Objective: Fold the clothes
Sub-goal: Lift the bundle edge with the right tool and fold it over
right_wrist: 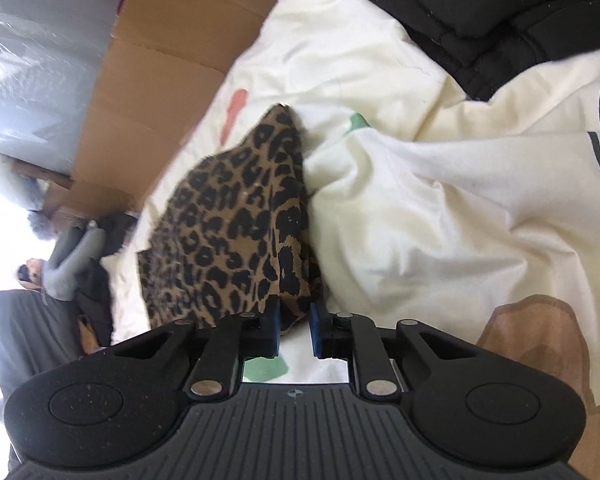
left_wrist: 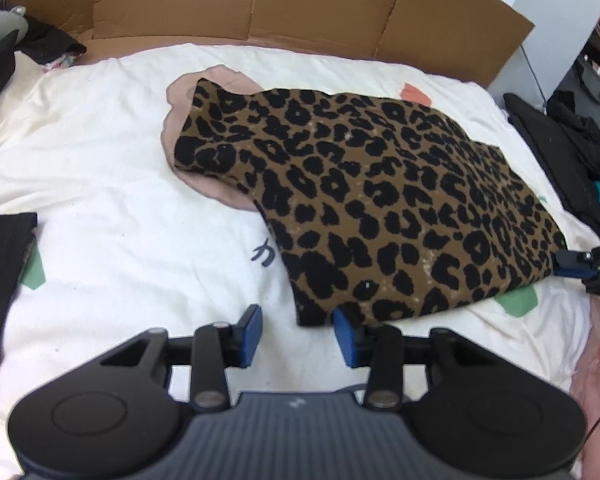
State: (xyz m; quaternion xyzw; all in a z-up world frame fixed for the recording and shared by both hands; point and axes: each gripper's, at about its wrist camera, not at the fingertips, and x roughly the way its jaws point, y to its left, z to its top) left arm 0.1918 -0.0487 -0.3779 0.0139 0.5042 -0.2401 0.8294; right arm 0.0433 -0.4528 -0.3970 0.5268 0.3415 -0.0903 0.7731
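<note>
A leopard-print garment (left_wrist: 380, 208) lies folded flat on the white printed bedding (left_wrist: 112, 184). My left gripper (left_wrist: 298, 334) is open at the garment's near corner. Its right fingertip (left_wrist: 346, 338) sits at the hem, and its left fingertip (left_wrist: 250, 334) is over bare bedding. My right gripper (left_wrist: 580, 266) shows at the right edge of the left wrist view, pinching the garment's right corner. In the right wrist view that corner of the garment (right_wrist: 228, 232) runs in between the blue pads of my right gripper (right_wrist: 295, 330), which is shut on it.
Flattened cardboard (left_wrist: 260, 4) stands along the far side of the bed. Dark clothes (left_wrist: 4, 264) lie at the left edge and more (left_wrist: 40, 44) at the back left. A black padded jacket (right_wrist: 480, 12) lies beyond the right gripper. Black bags (left_wrist: 560, 148) crowd the right side.
</note>
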